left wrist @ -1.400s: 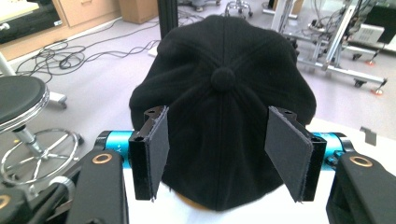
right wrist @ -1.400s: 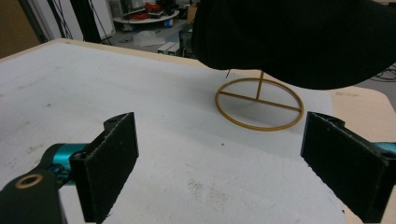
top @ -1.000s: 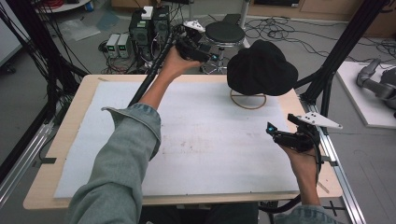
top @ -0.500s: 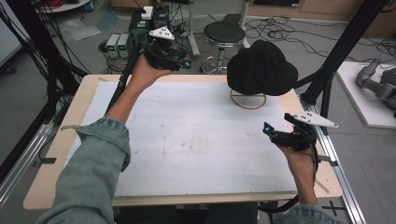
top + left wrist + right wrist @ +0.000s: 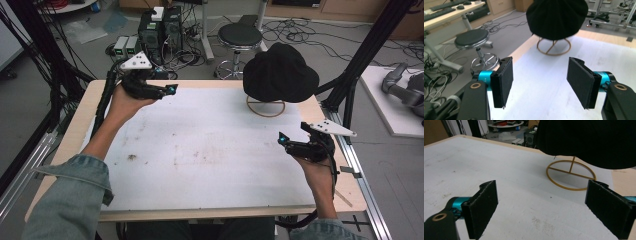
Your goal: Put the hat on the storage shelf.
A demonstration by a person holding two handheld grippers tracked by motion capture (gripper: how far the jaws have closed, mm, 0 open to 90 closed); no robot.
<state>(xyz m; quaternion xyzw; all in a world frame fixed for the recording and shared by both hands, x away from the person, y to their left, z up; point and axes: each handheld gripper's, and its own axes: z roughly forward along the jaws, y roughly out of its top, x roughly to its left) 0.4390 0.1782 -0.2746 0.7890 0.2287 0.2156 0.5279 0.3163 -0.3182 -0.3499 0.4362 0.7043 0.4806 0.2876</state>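
A black hat [image 5: 280, 72] rests on a gold wire stand [image 5: 265, 107] at the back right of the white mat [image 5: 200, 150]. The hat [image 5: 556, 17] and the stand's ring [image 5: 554, 47] lie ahead in the left gripper view. In the right gripper view the hat [image 5: 586, 140] hangs over the stand's ring [image 5: 571, 175]. My left gripper [image 5: 171, 90] is held open at the mat's back left corner, pointing right toward the hat, with nothing between its pads [image 5: 505, 83]. Near the table's right edge my right gripper [image 5: 281, 138] stands open and holds nothing, its pads [image 5: 484, 207] wide apart.
A round black stool [image 5: 240, 37] stands on the floor behind the table, beside computer boxes [image 5: 160, 30] and many cables. Black frame posts [image 5: 360, 65] rise at the table's right and left. The wooden table edge [image 5: 345, 195] shows around the mat.
My left gripper has swung from beside the hat across to the mat's back left corner and come lower. The right gripper has stayed almost still.
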